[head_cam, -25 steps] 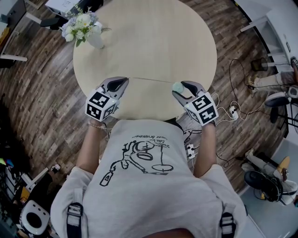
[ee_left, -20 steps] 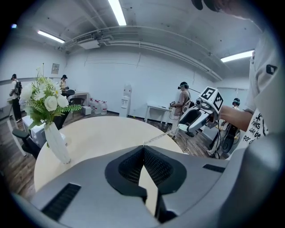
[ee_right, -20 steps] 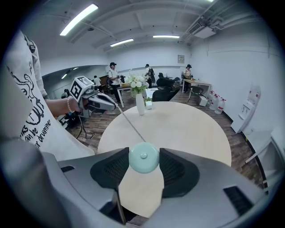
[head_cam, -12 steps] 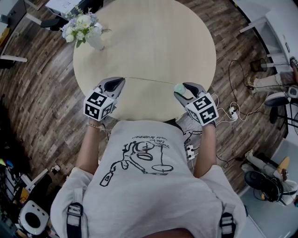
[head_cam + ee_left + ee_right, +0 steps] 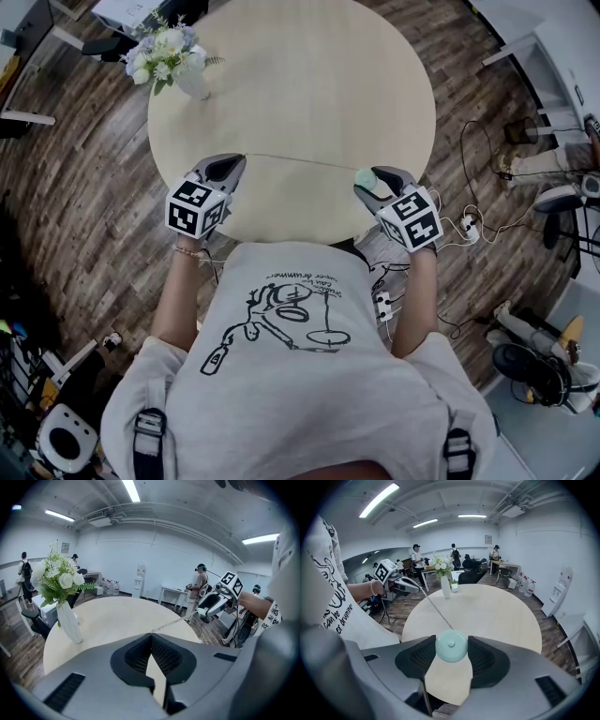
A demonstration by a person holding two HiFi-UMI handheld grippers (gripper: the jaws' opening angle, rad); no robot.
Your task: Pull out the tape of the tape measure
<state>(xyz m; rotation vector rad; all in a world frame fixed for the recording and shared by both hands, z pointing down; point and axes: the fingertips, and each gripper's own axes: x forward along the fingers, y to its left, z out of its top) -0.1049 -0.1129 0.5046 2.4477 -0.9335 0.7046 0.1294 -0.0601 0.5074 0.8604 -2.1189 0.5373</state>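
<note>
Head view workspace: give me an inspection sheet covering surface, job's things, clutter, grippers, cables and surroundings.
Surface: round table, pale wood.
Job's things: mint-green tape measure case; tape drawn out taut over the table's near part.
Clutter: vase of flowers at the far left rim.
Grippers: left hand-held gripper shut on the tape's end; right hand-held gripper shut on the case.
Cables: power strip with cords on the floor, right.
Surroundings: wood floor; people standing behind.

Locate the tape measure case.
The mint tape measure case is clamped in the right gripper, at the head view's right over the table's near edge; its tape runs across to the left gripper.
</note>
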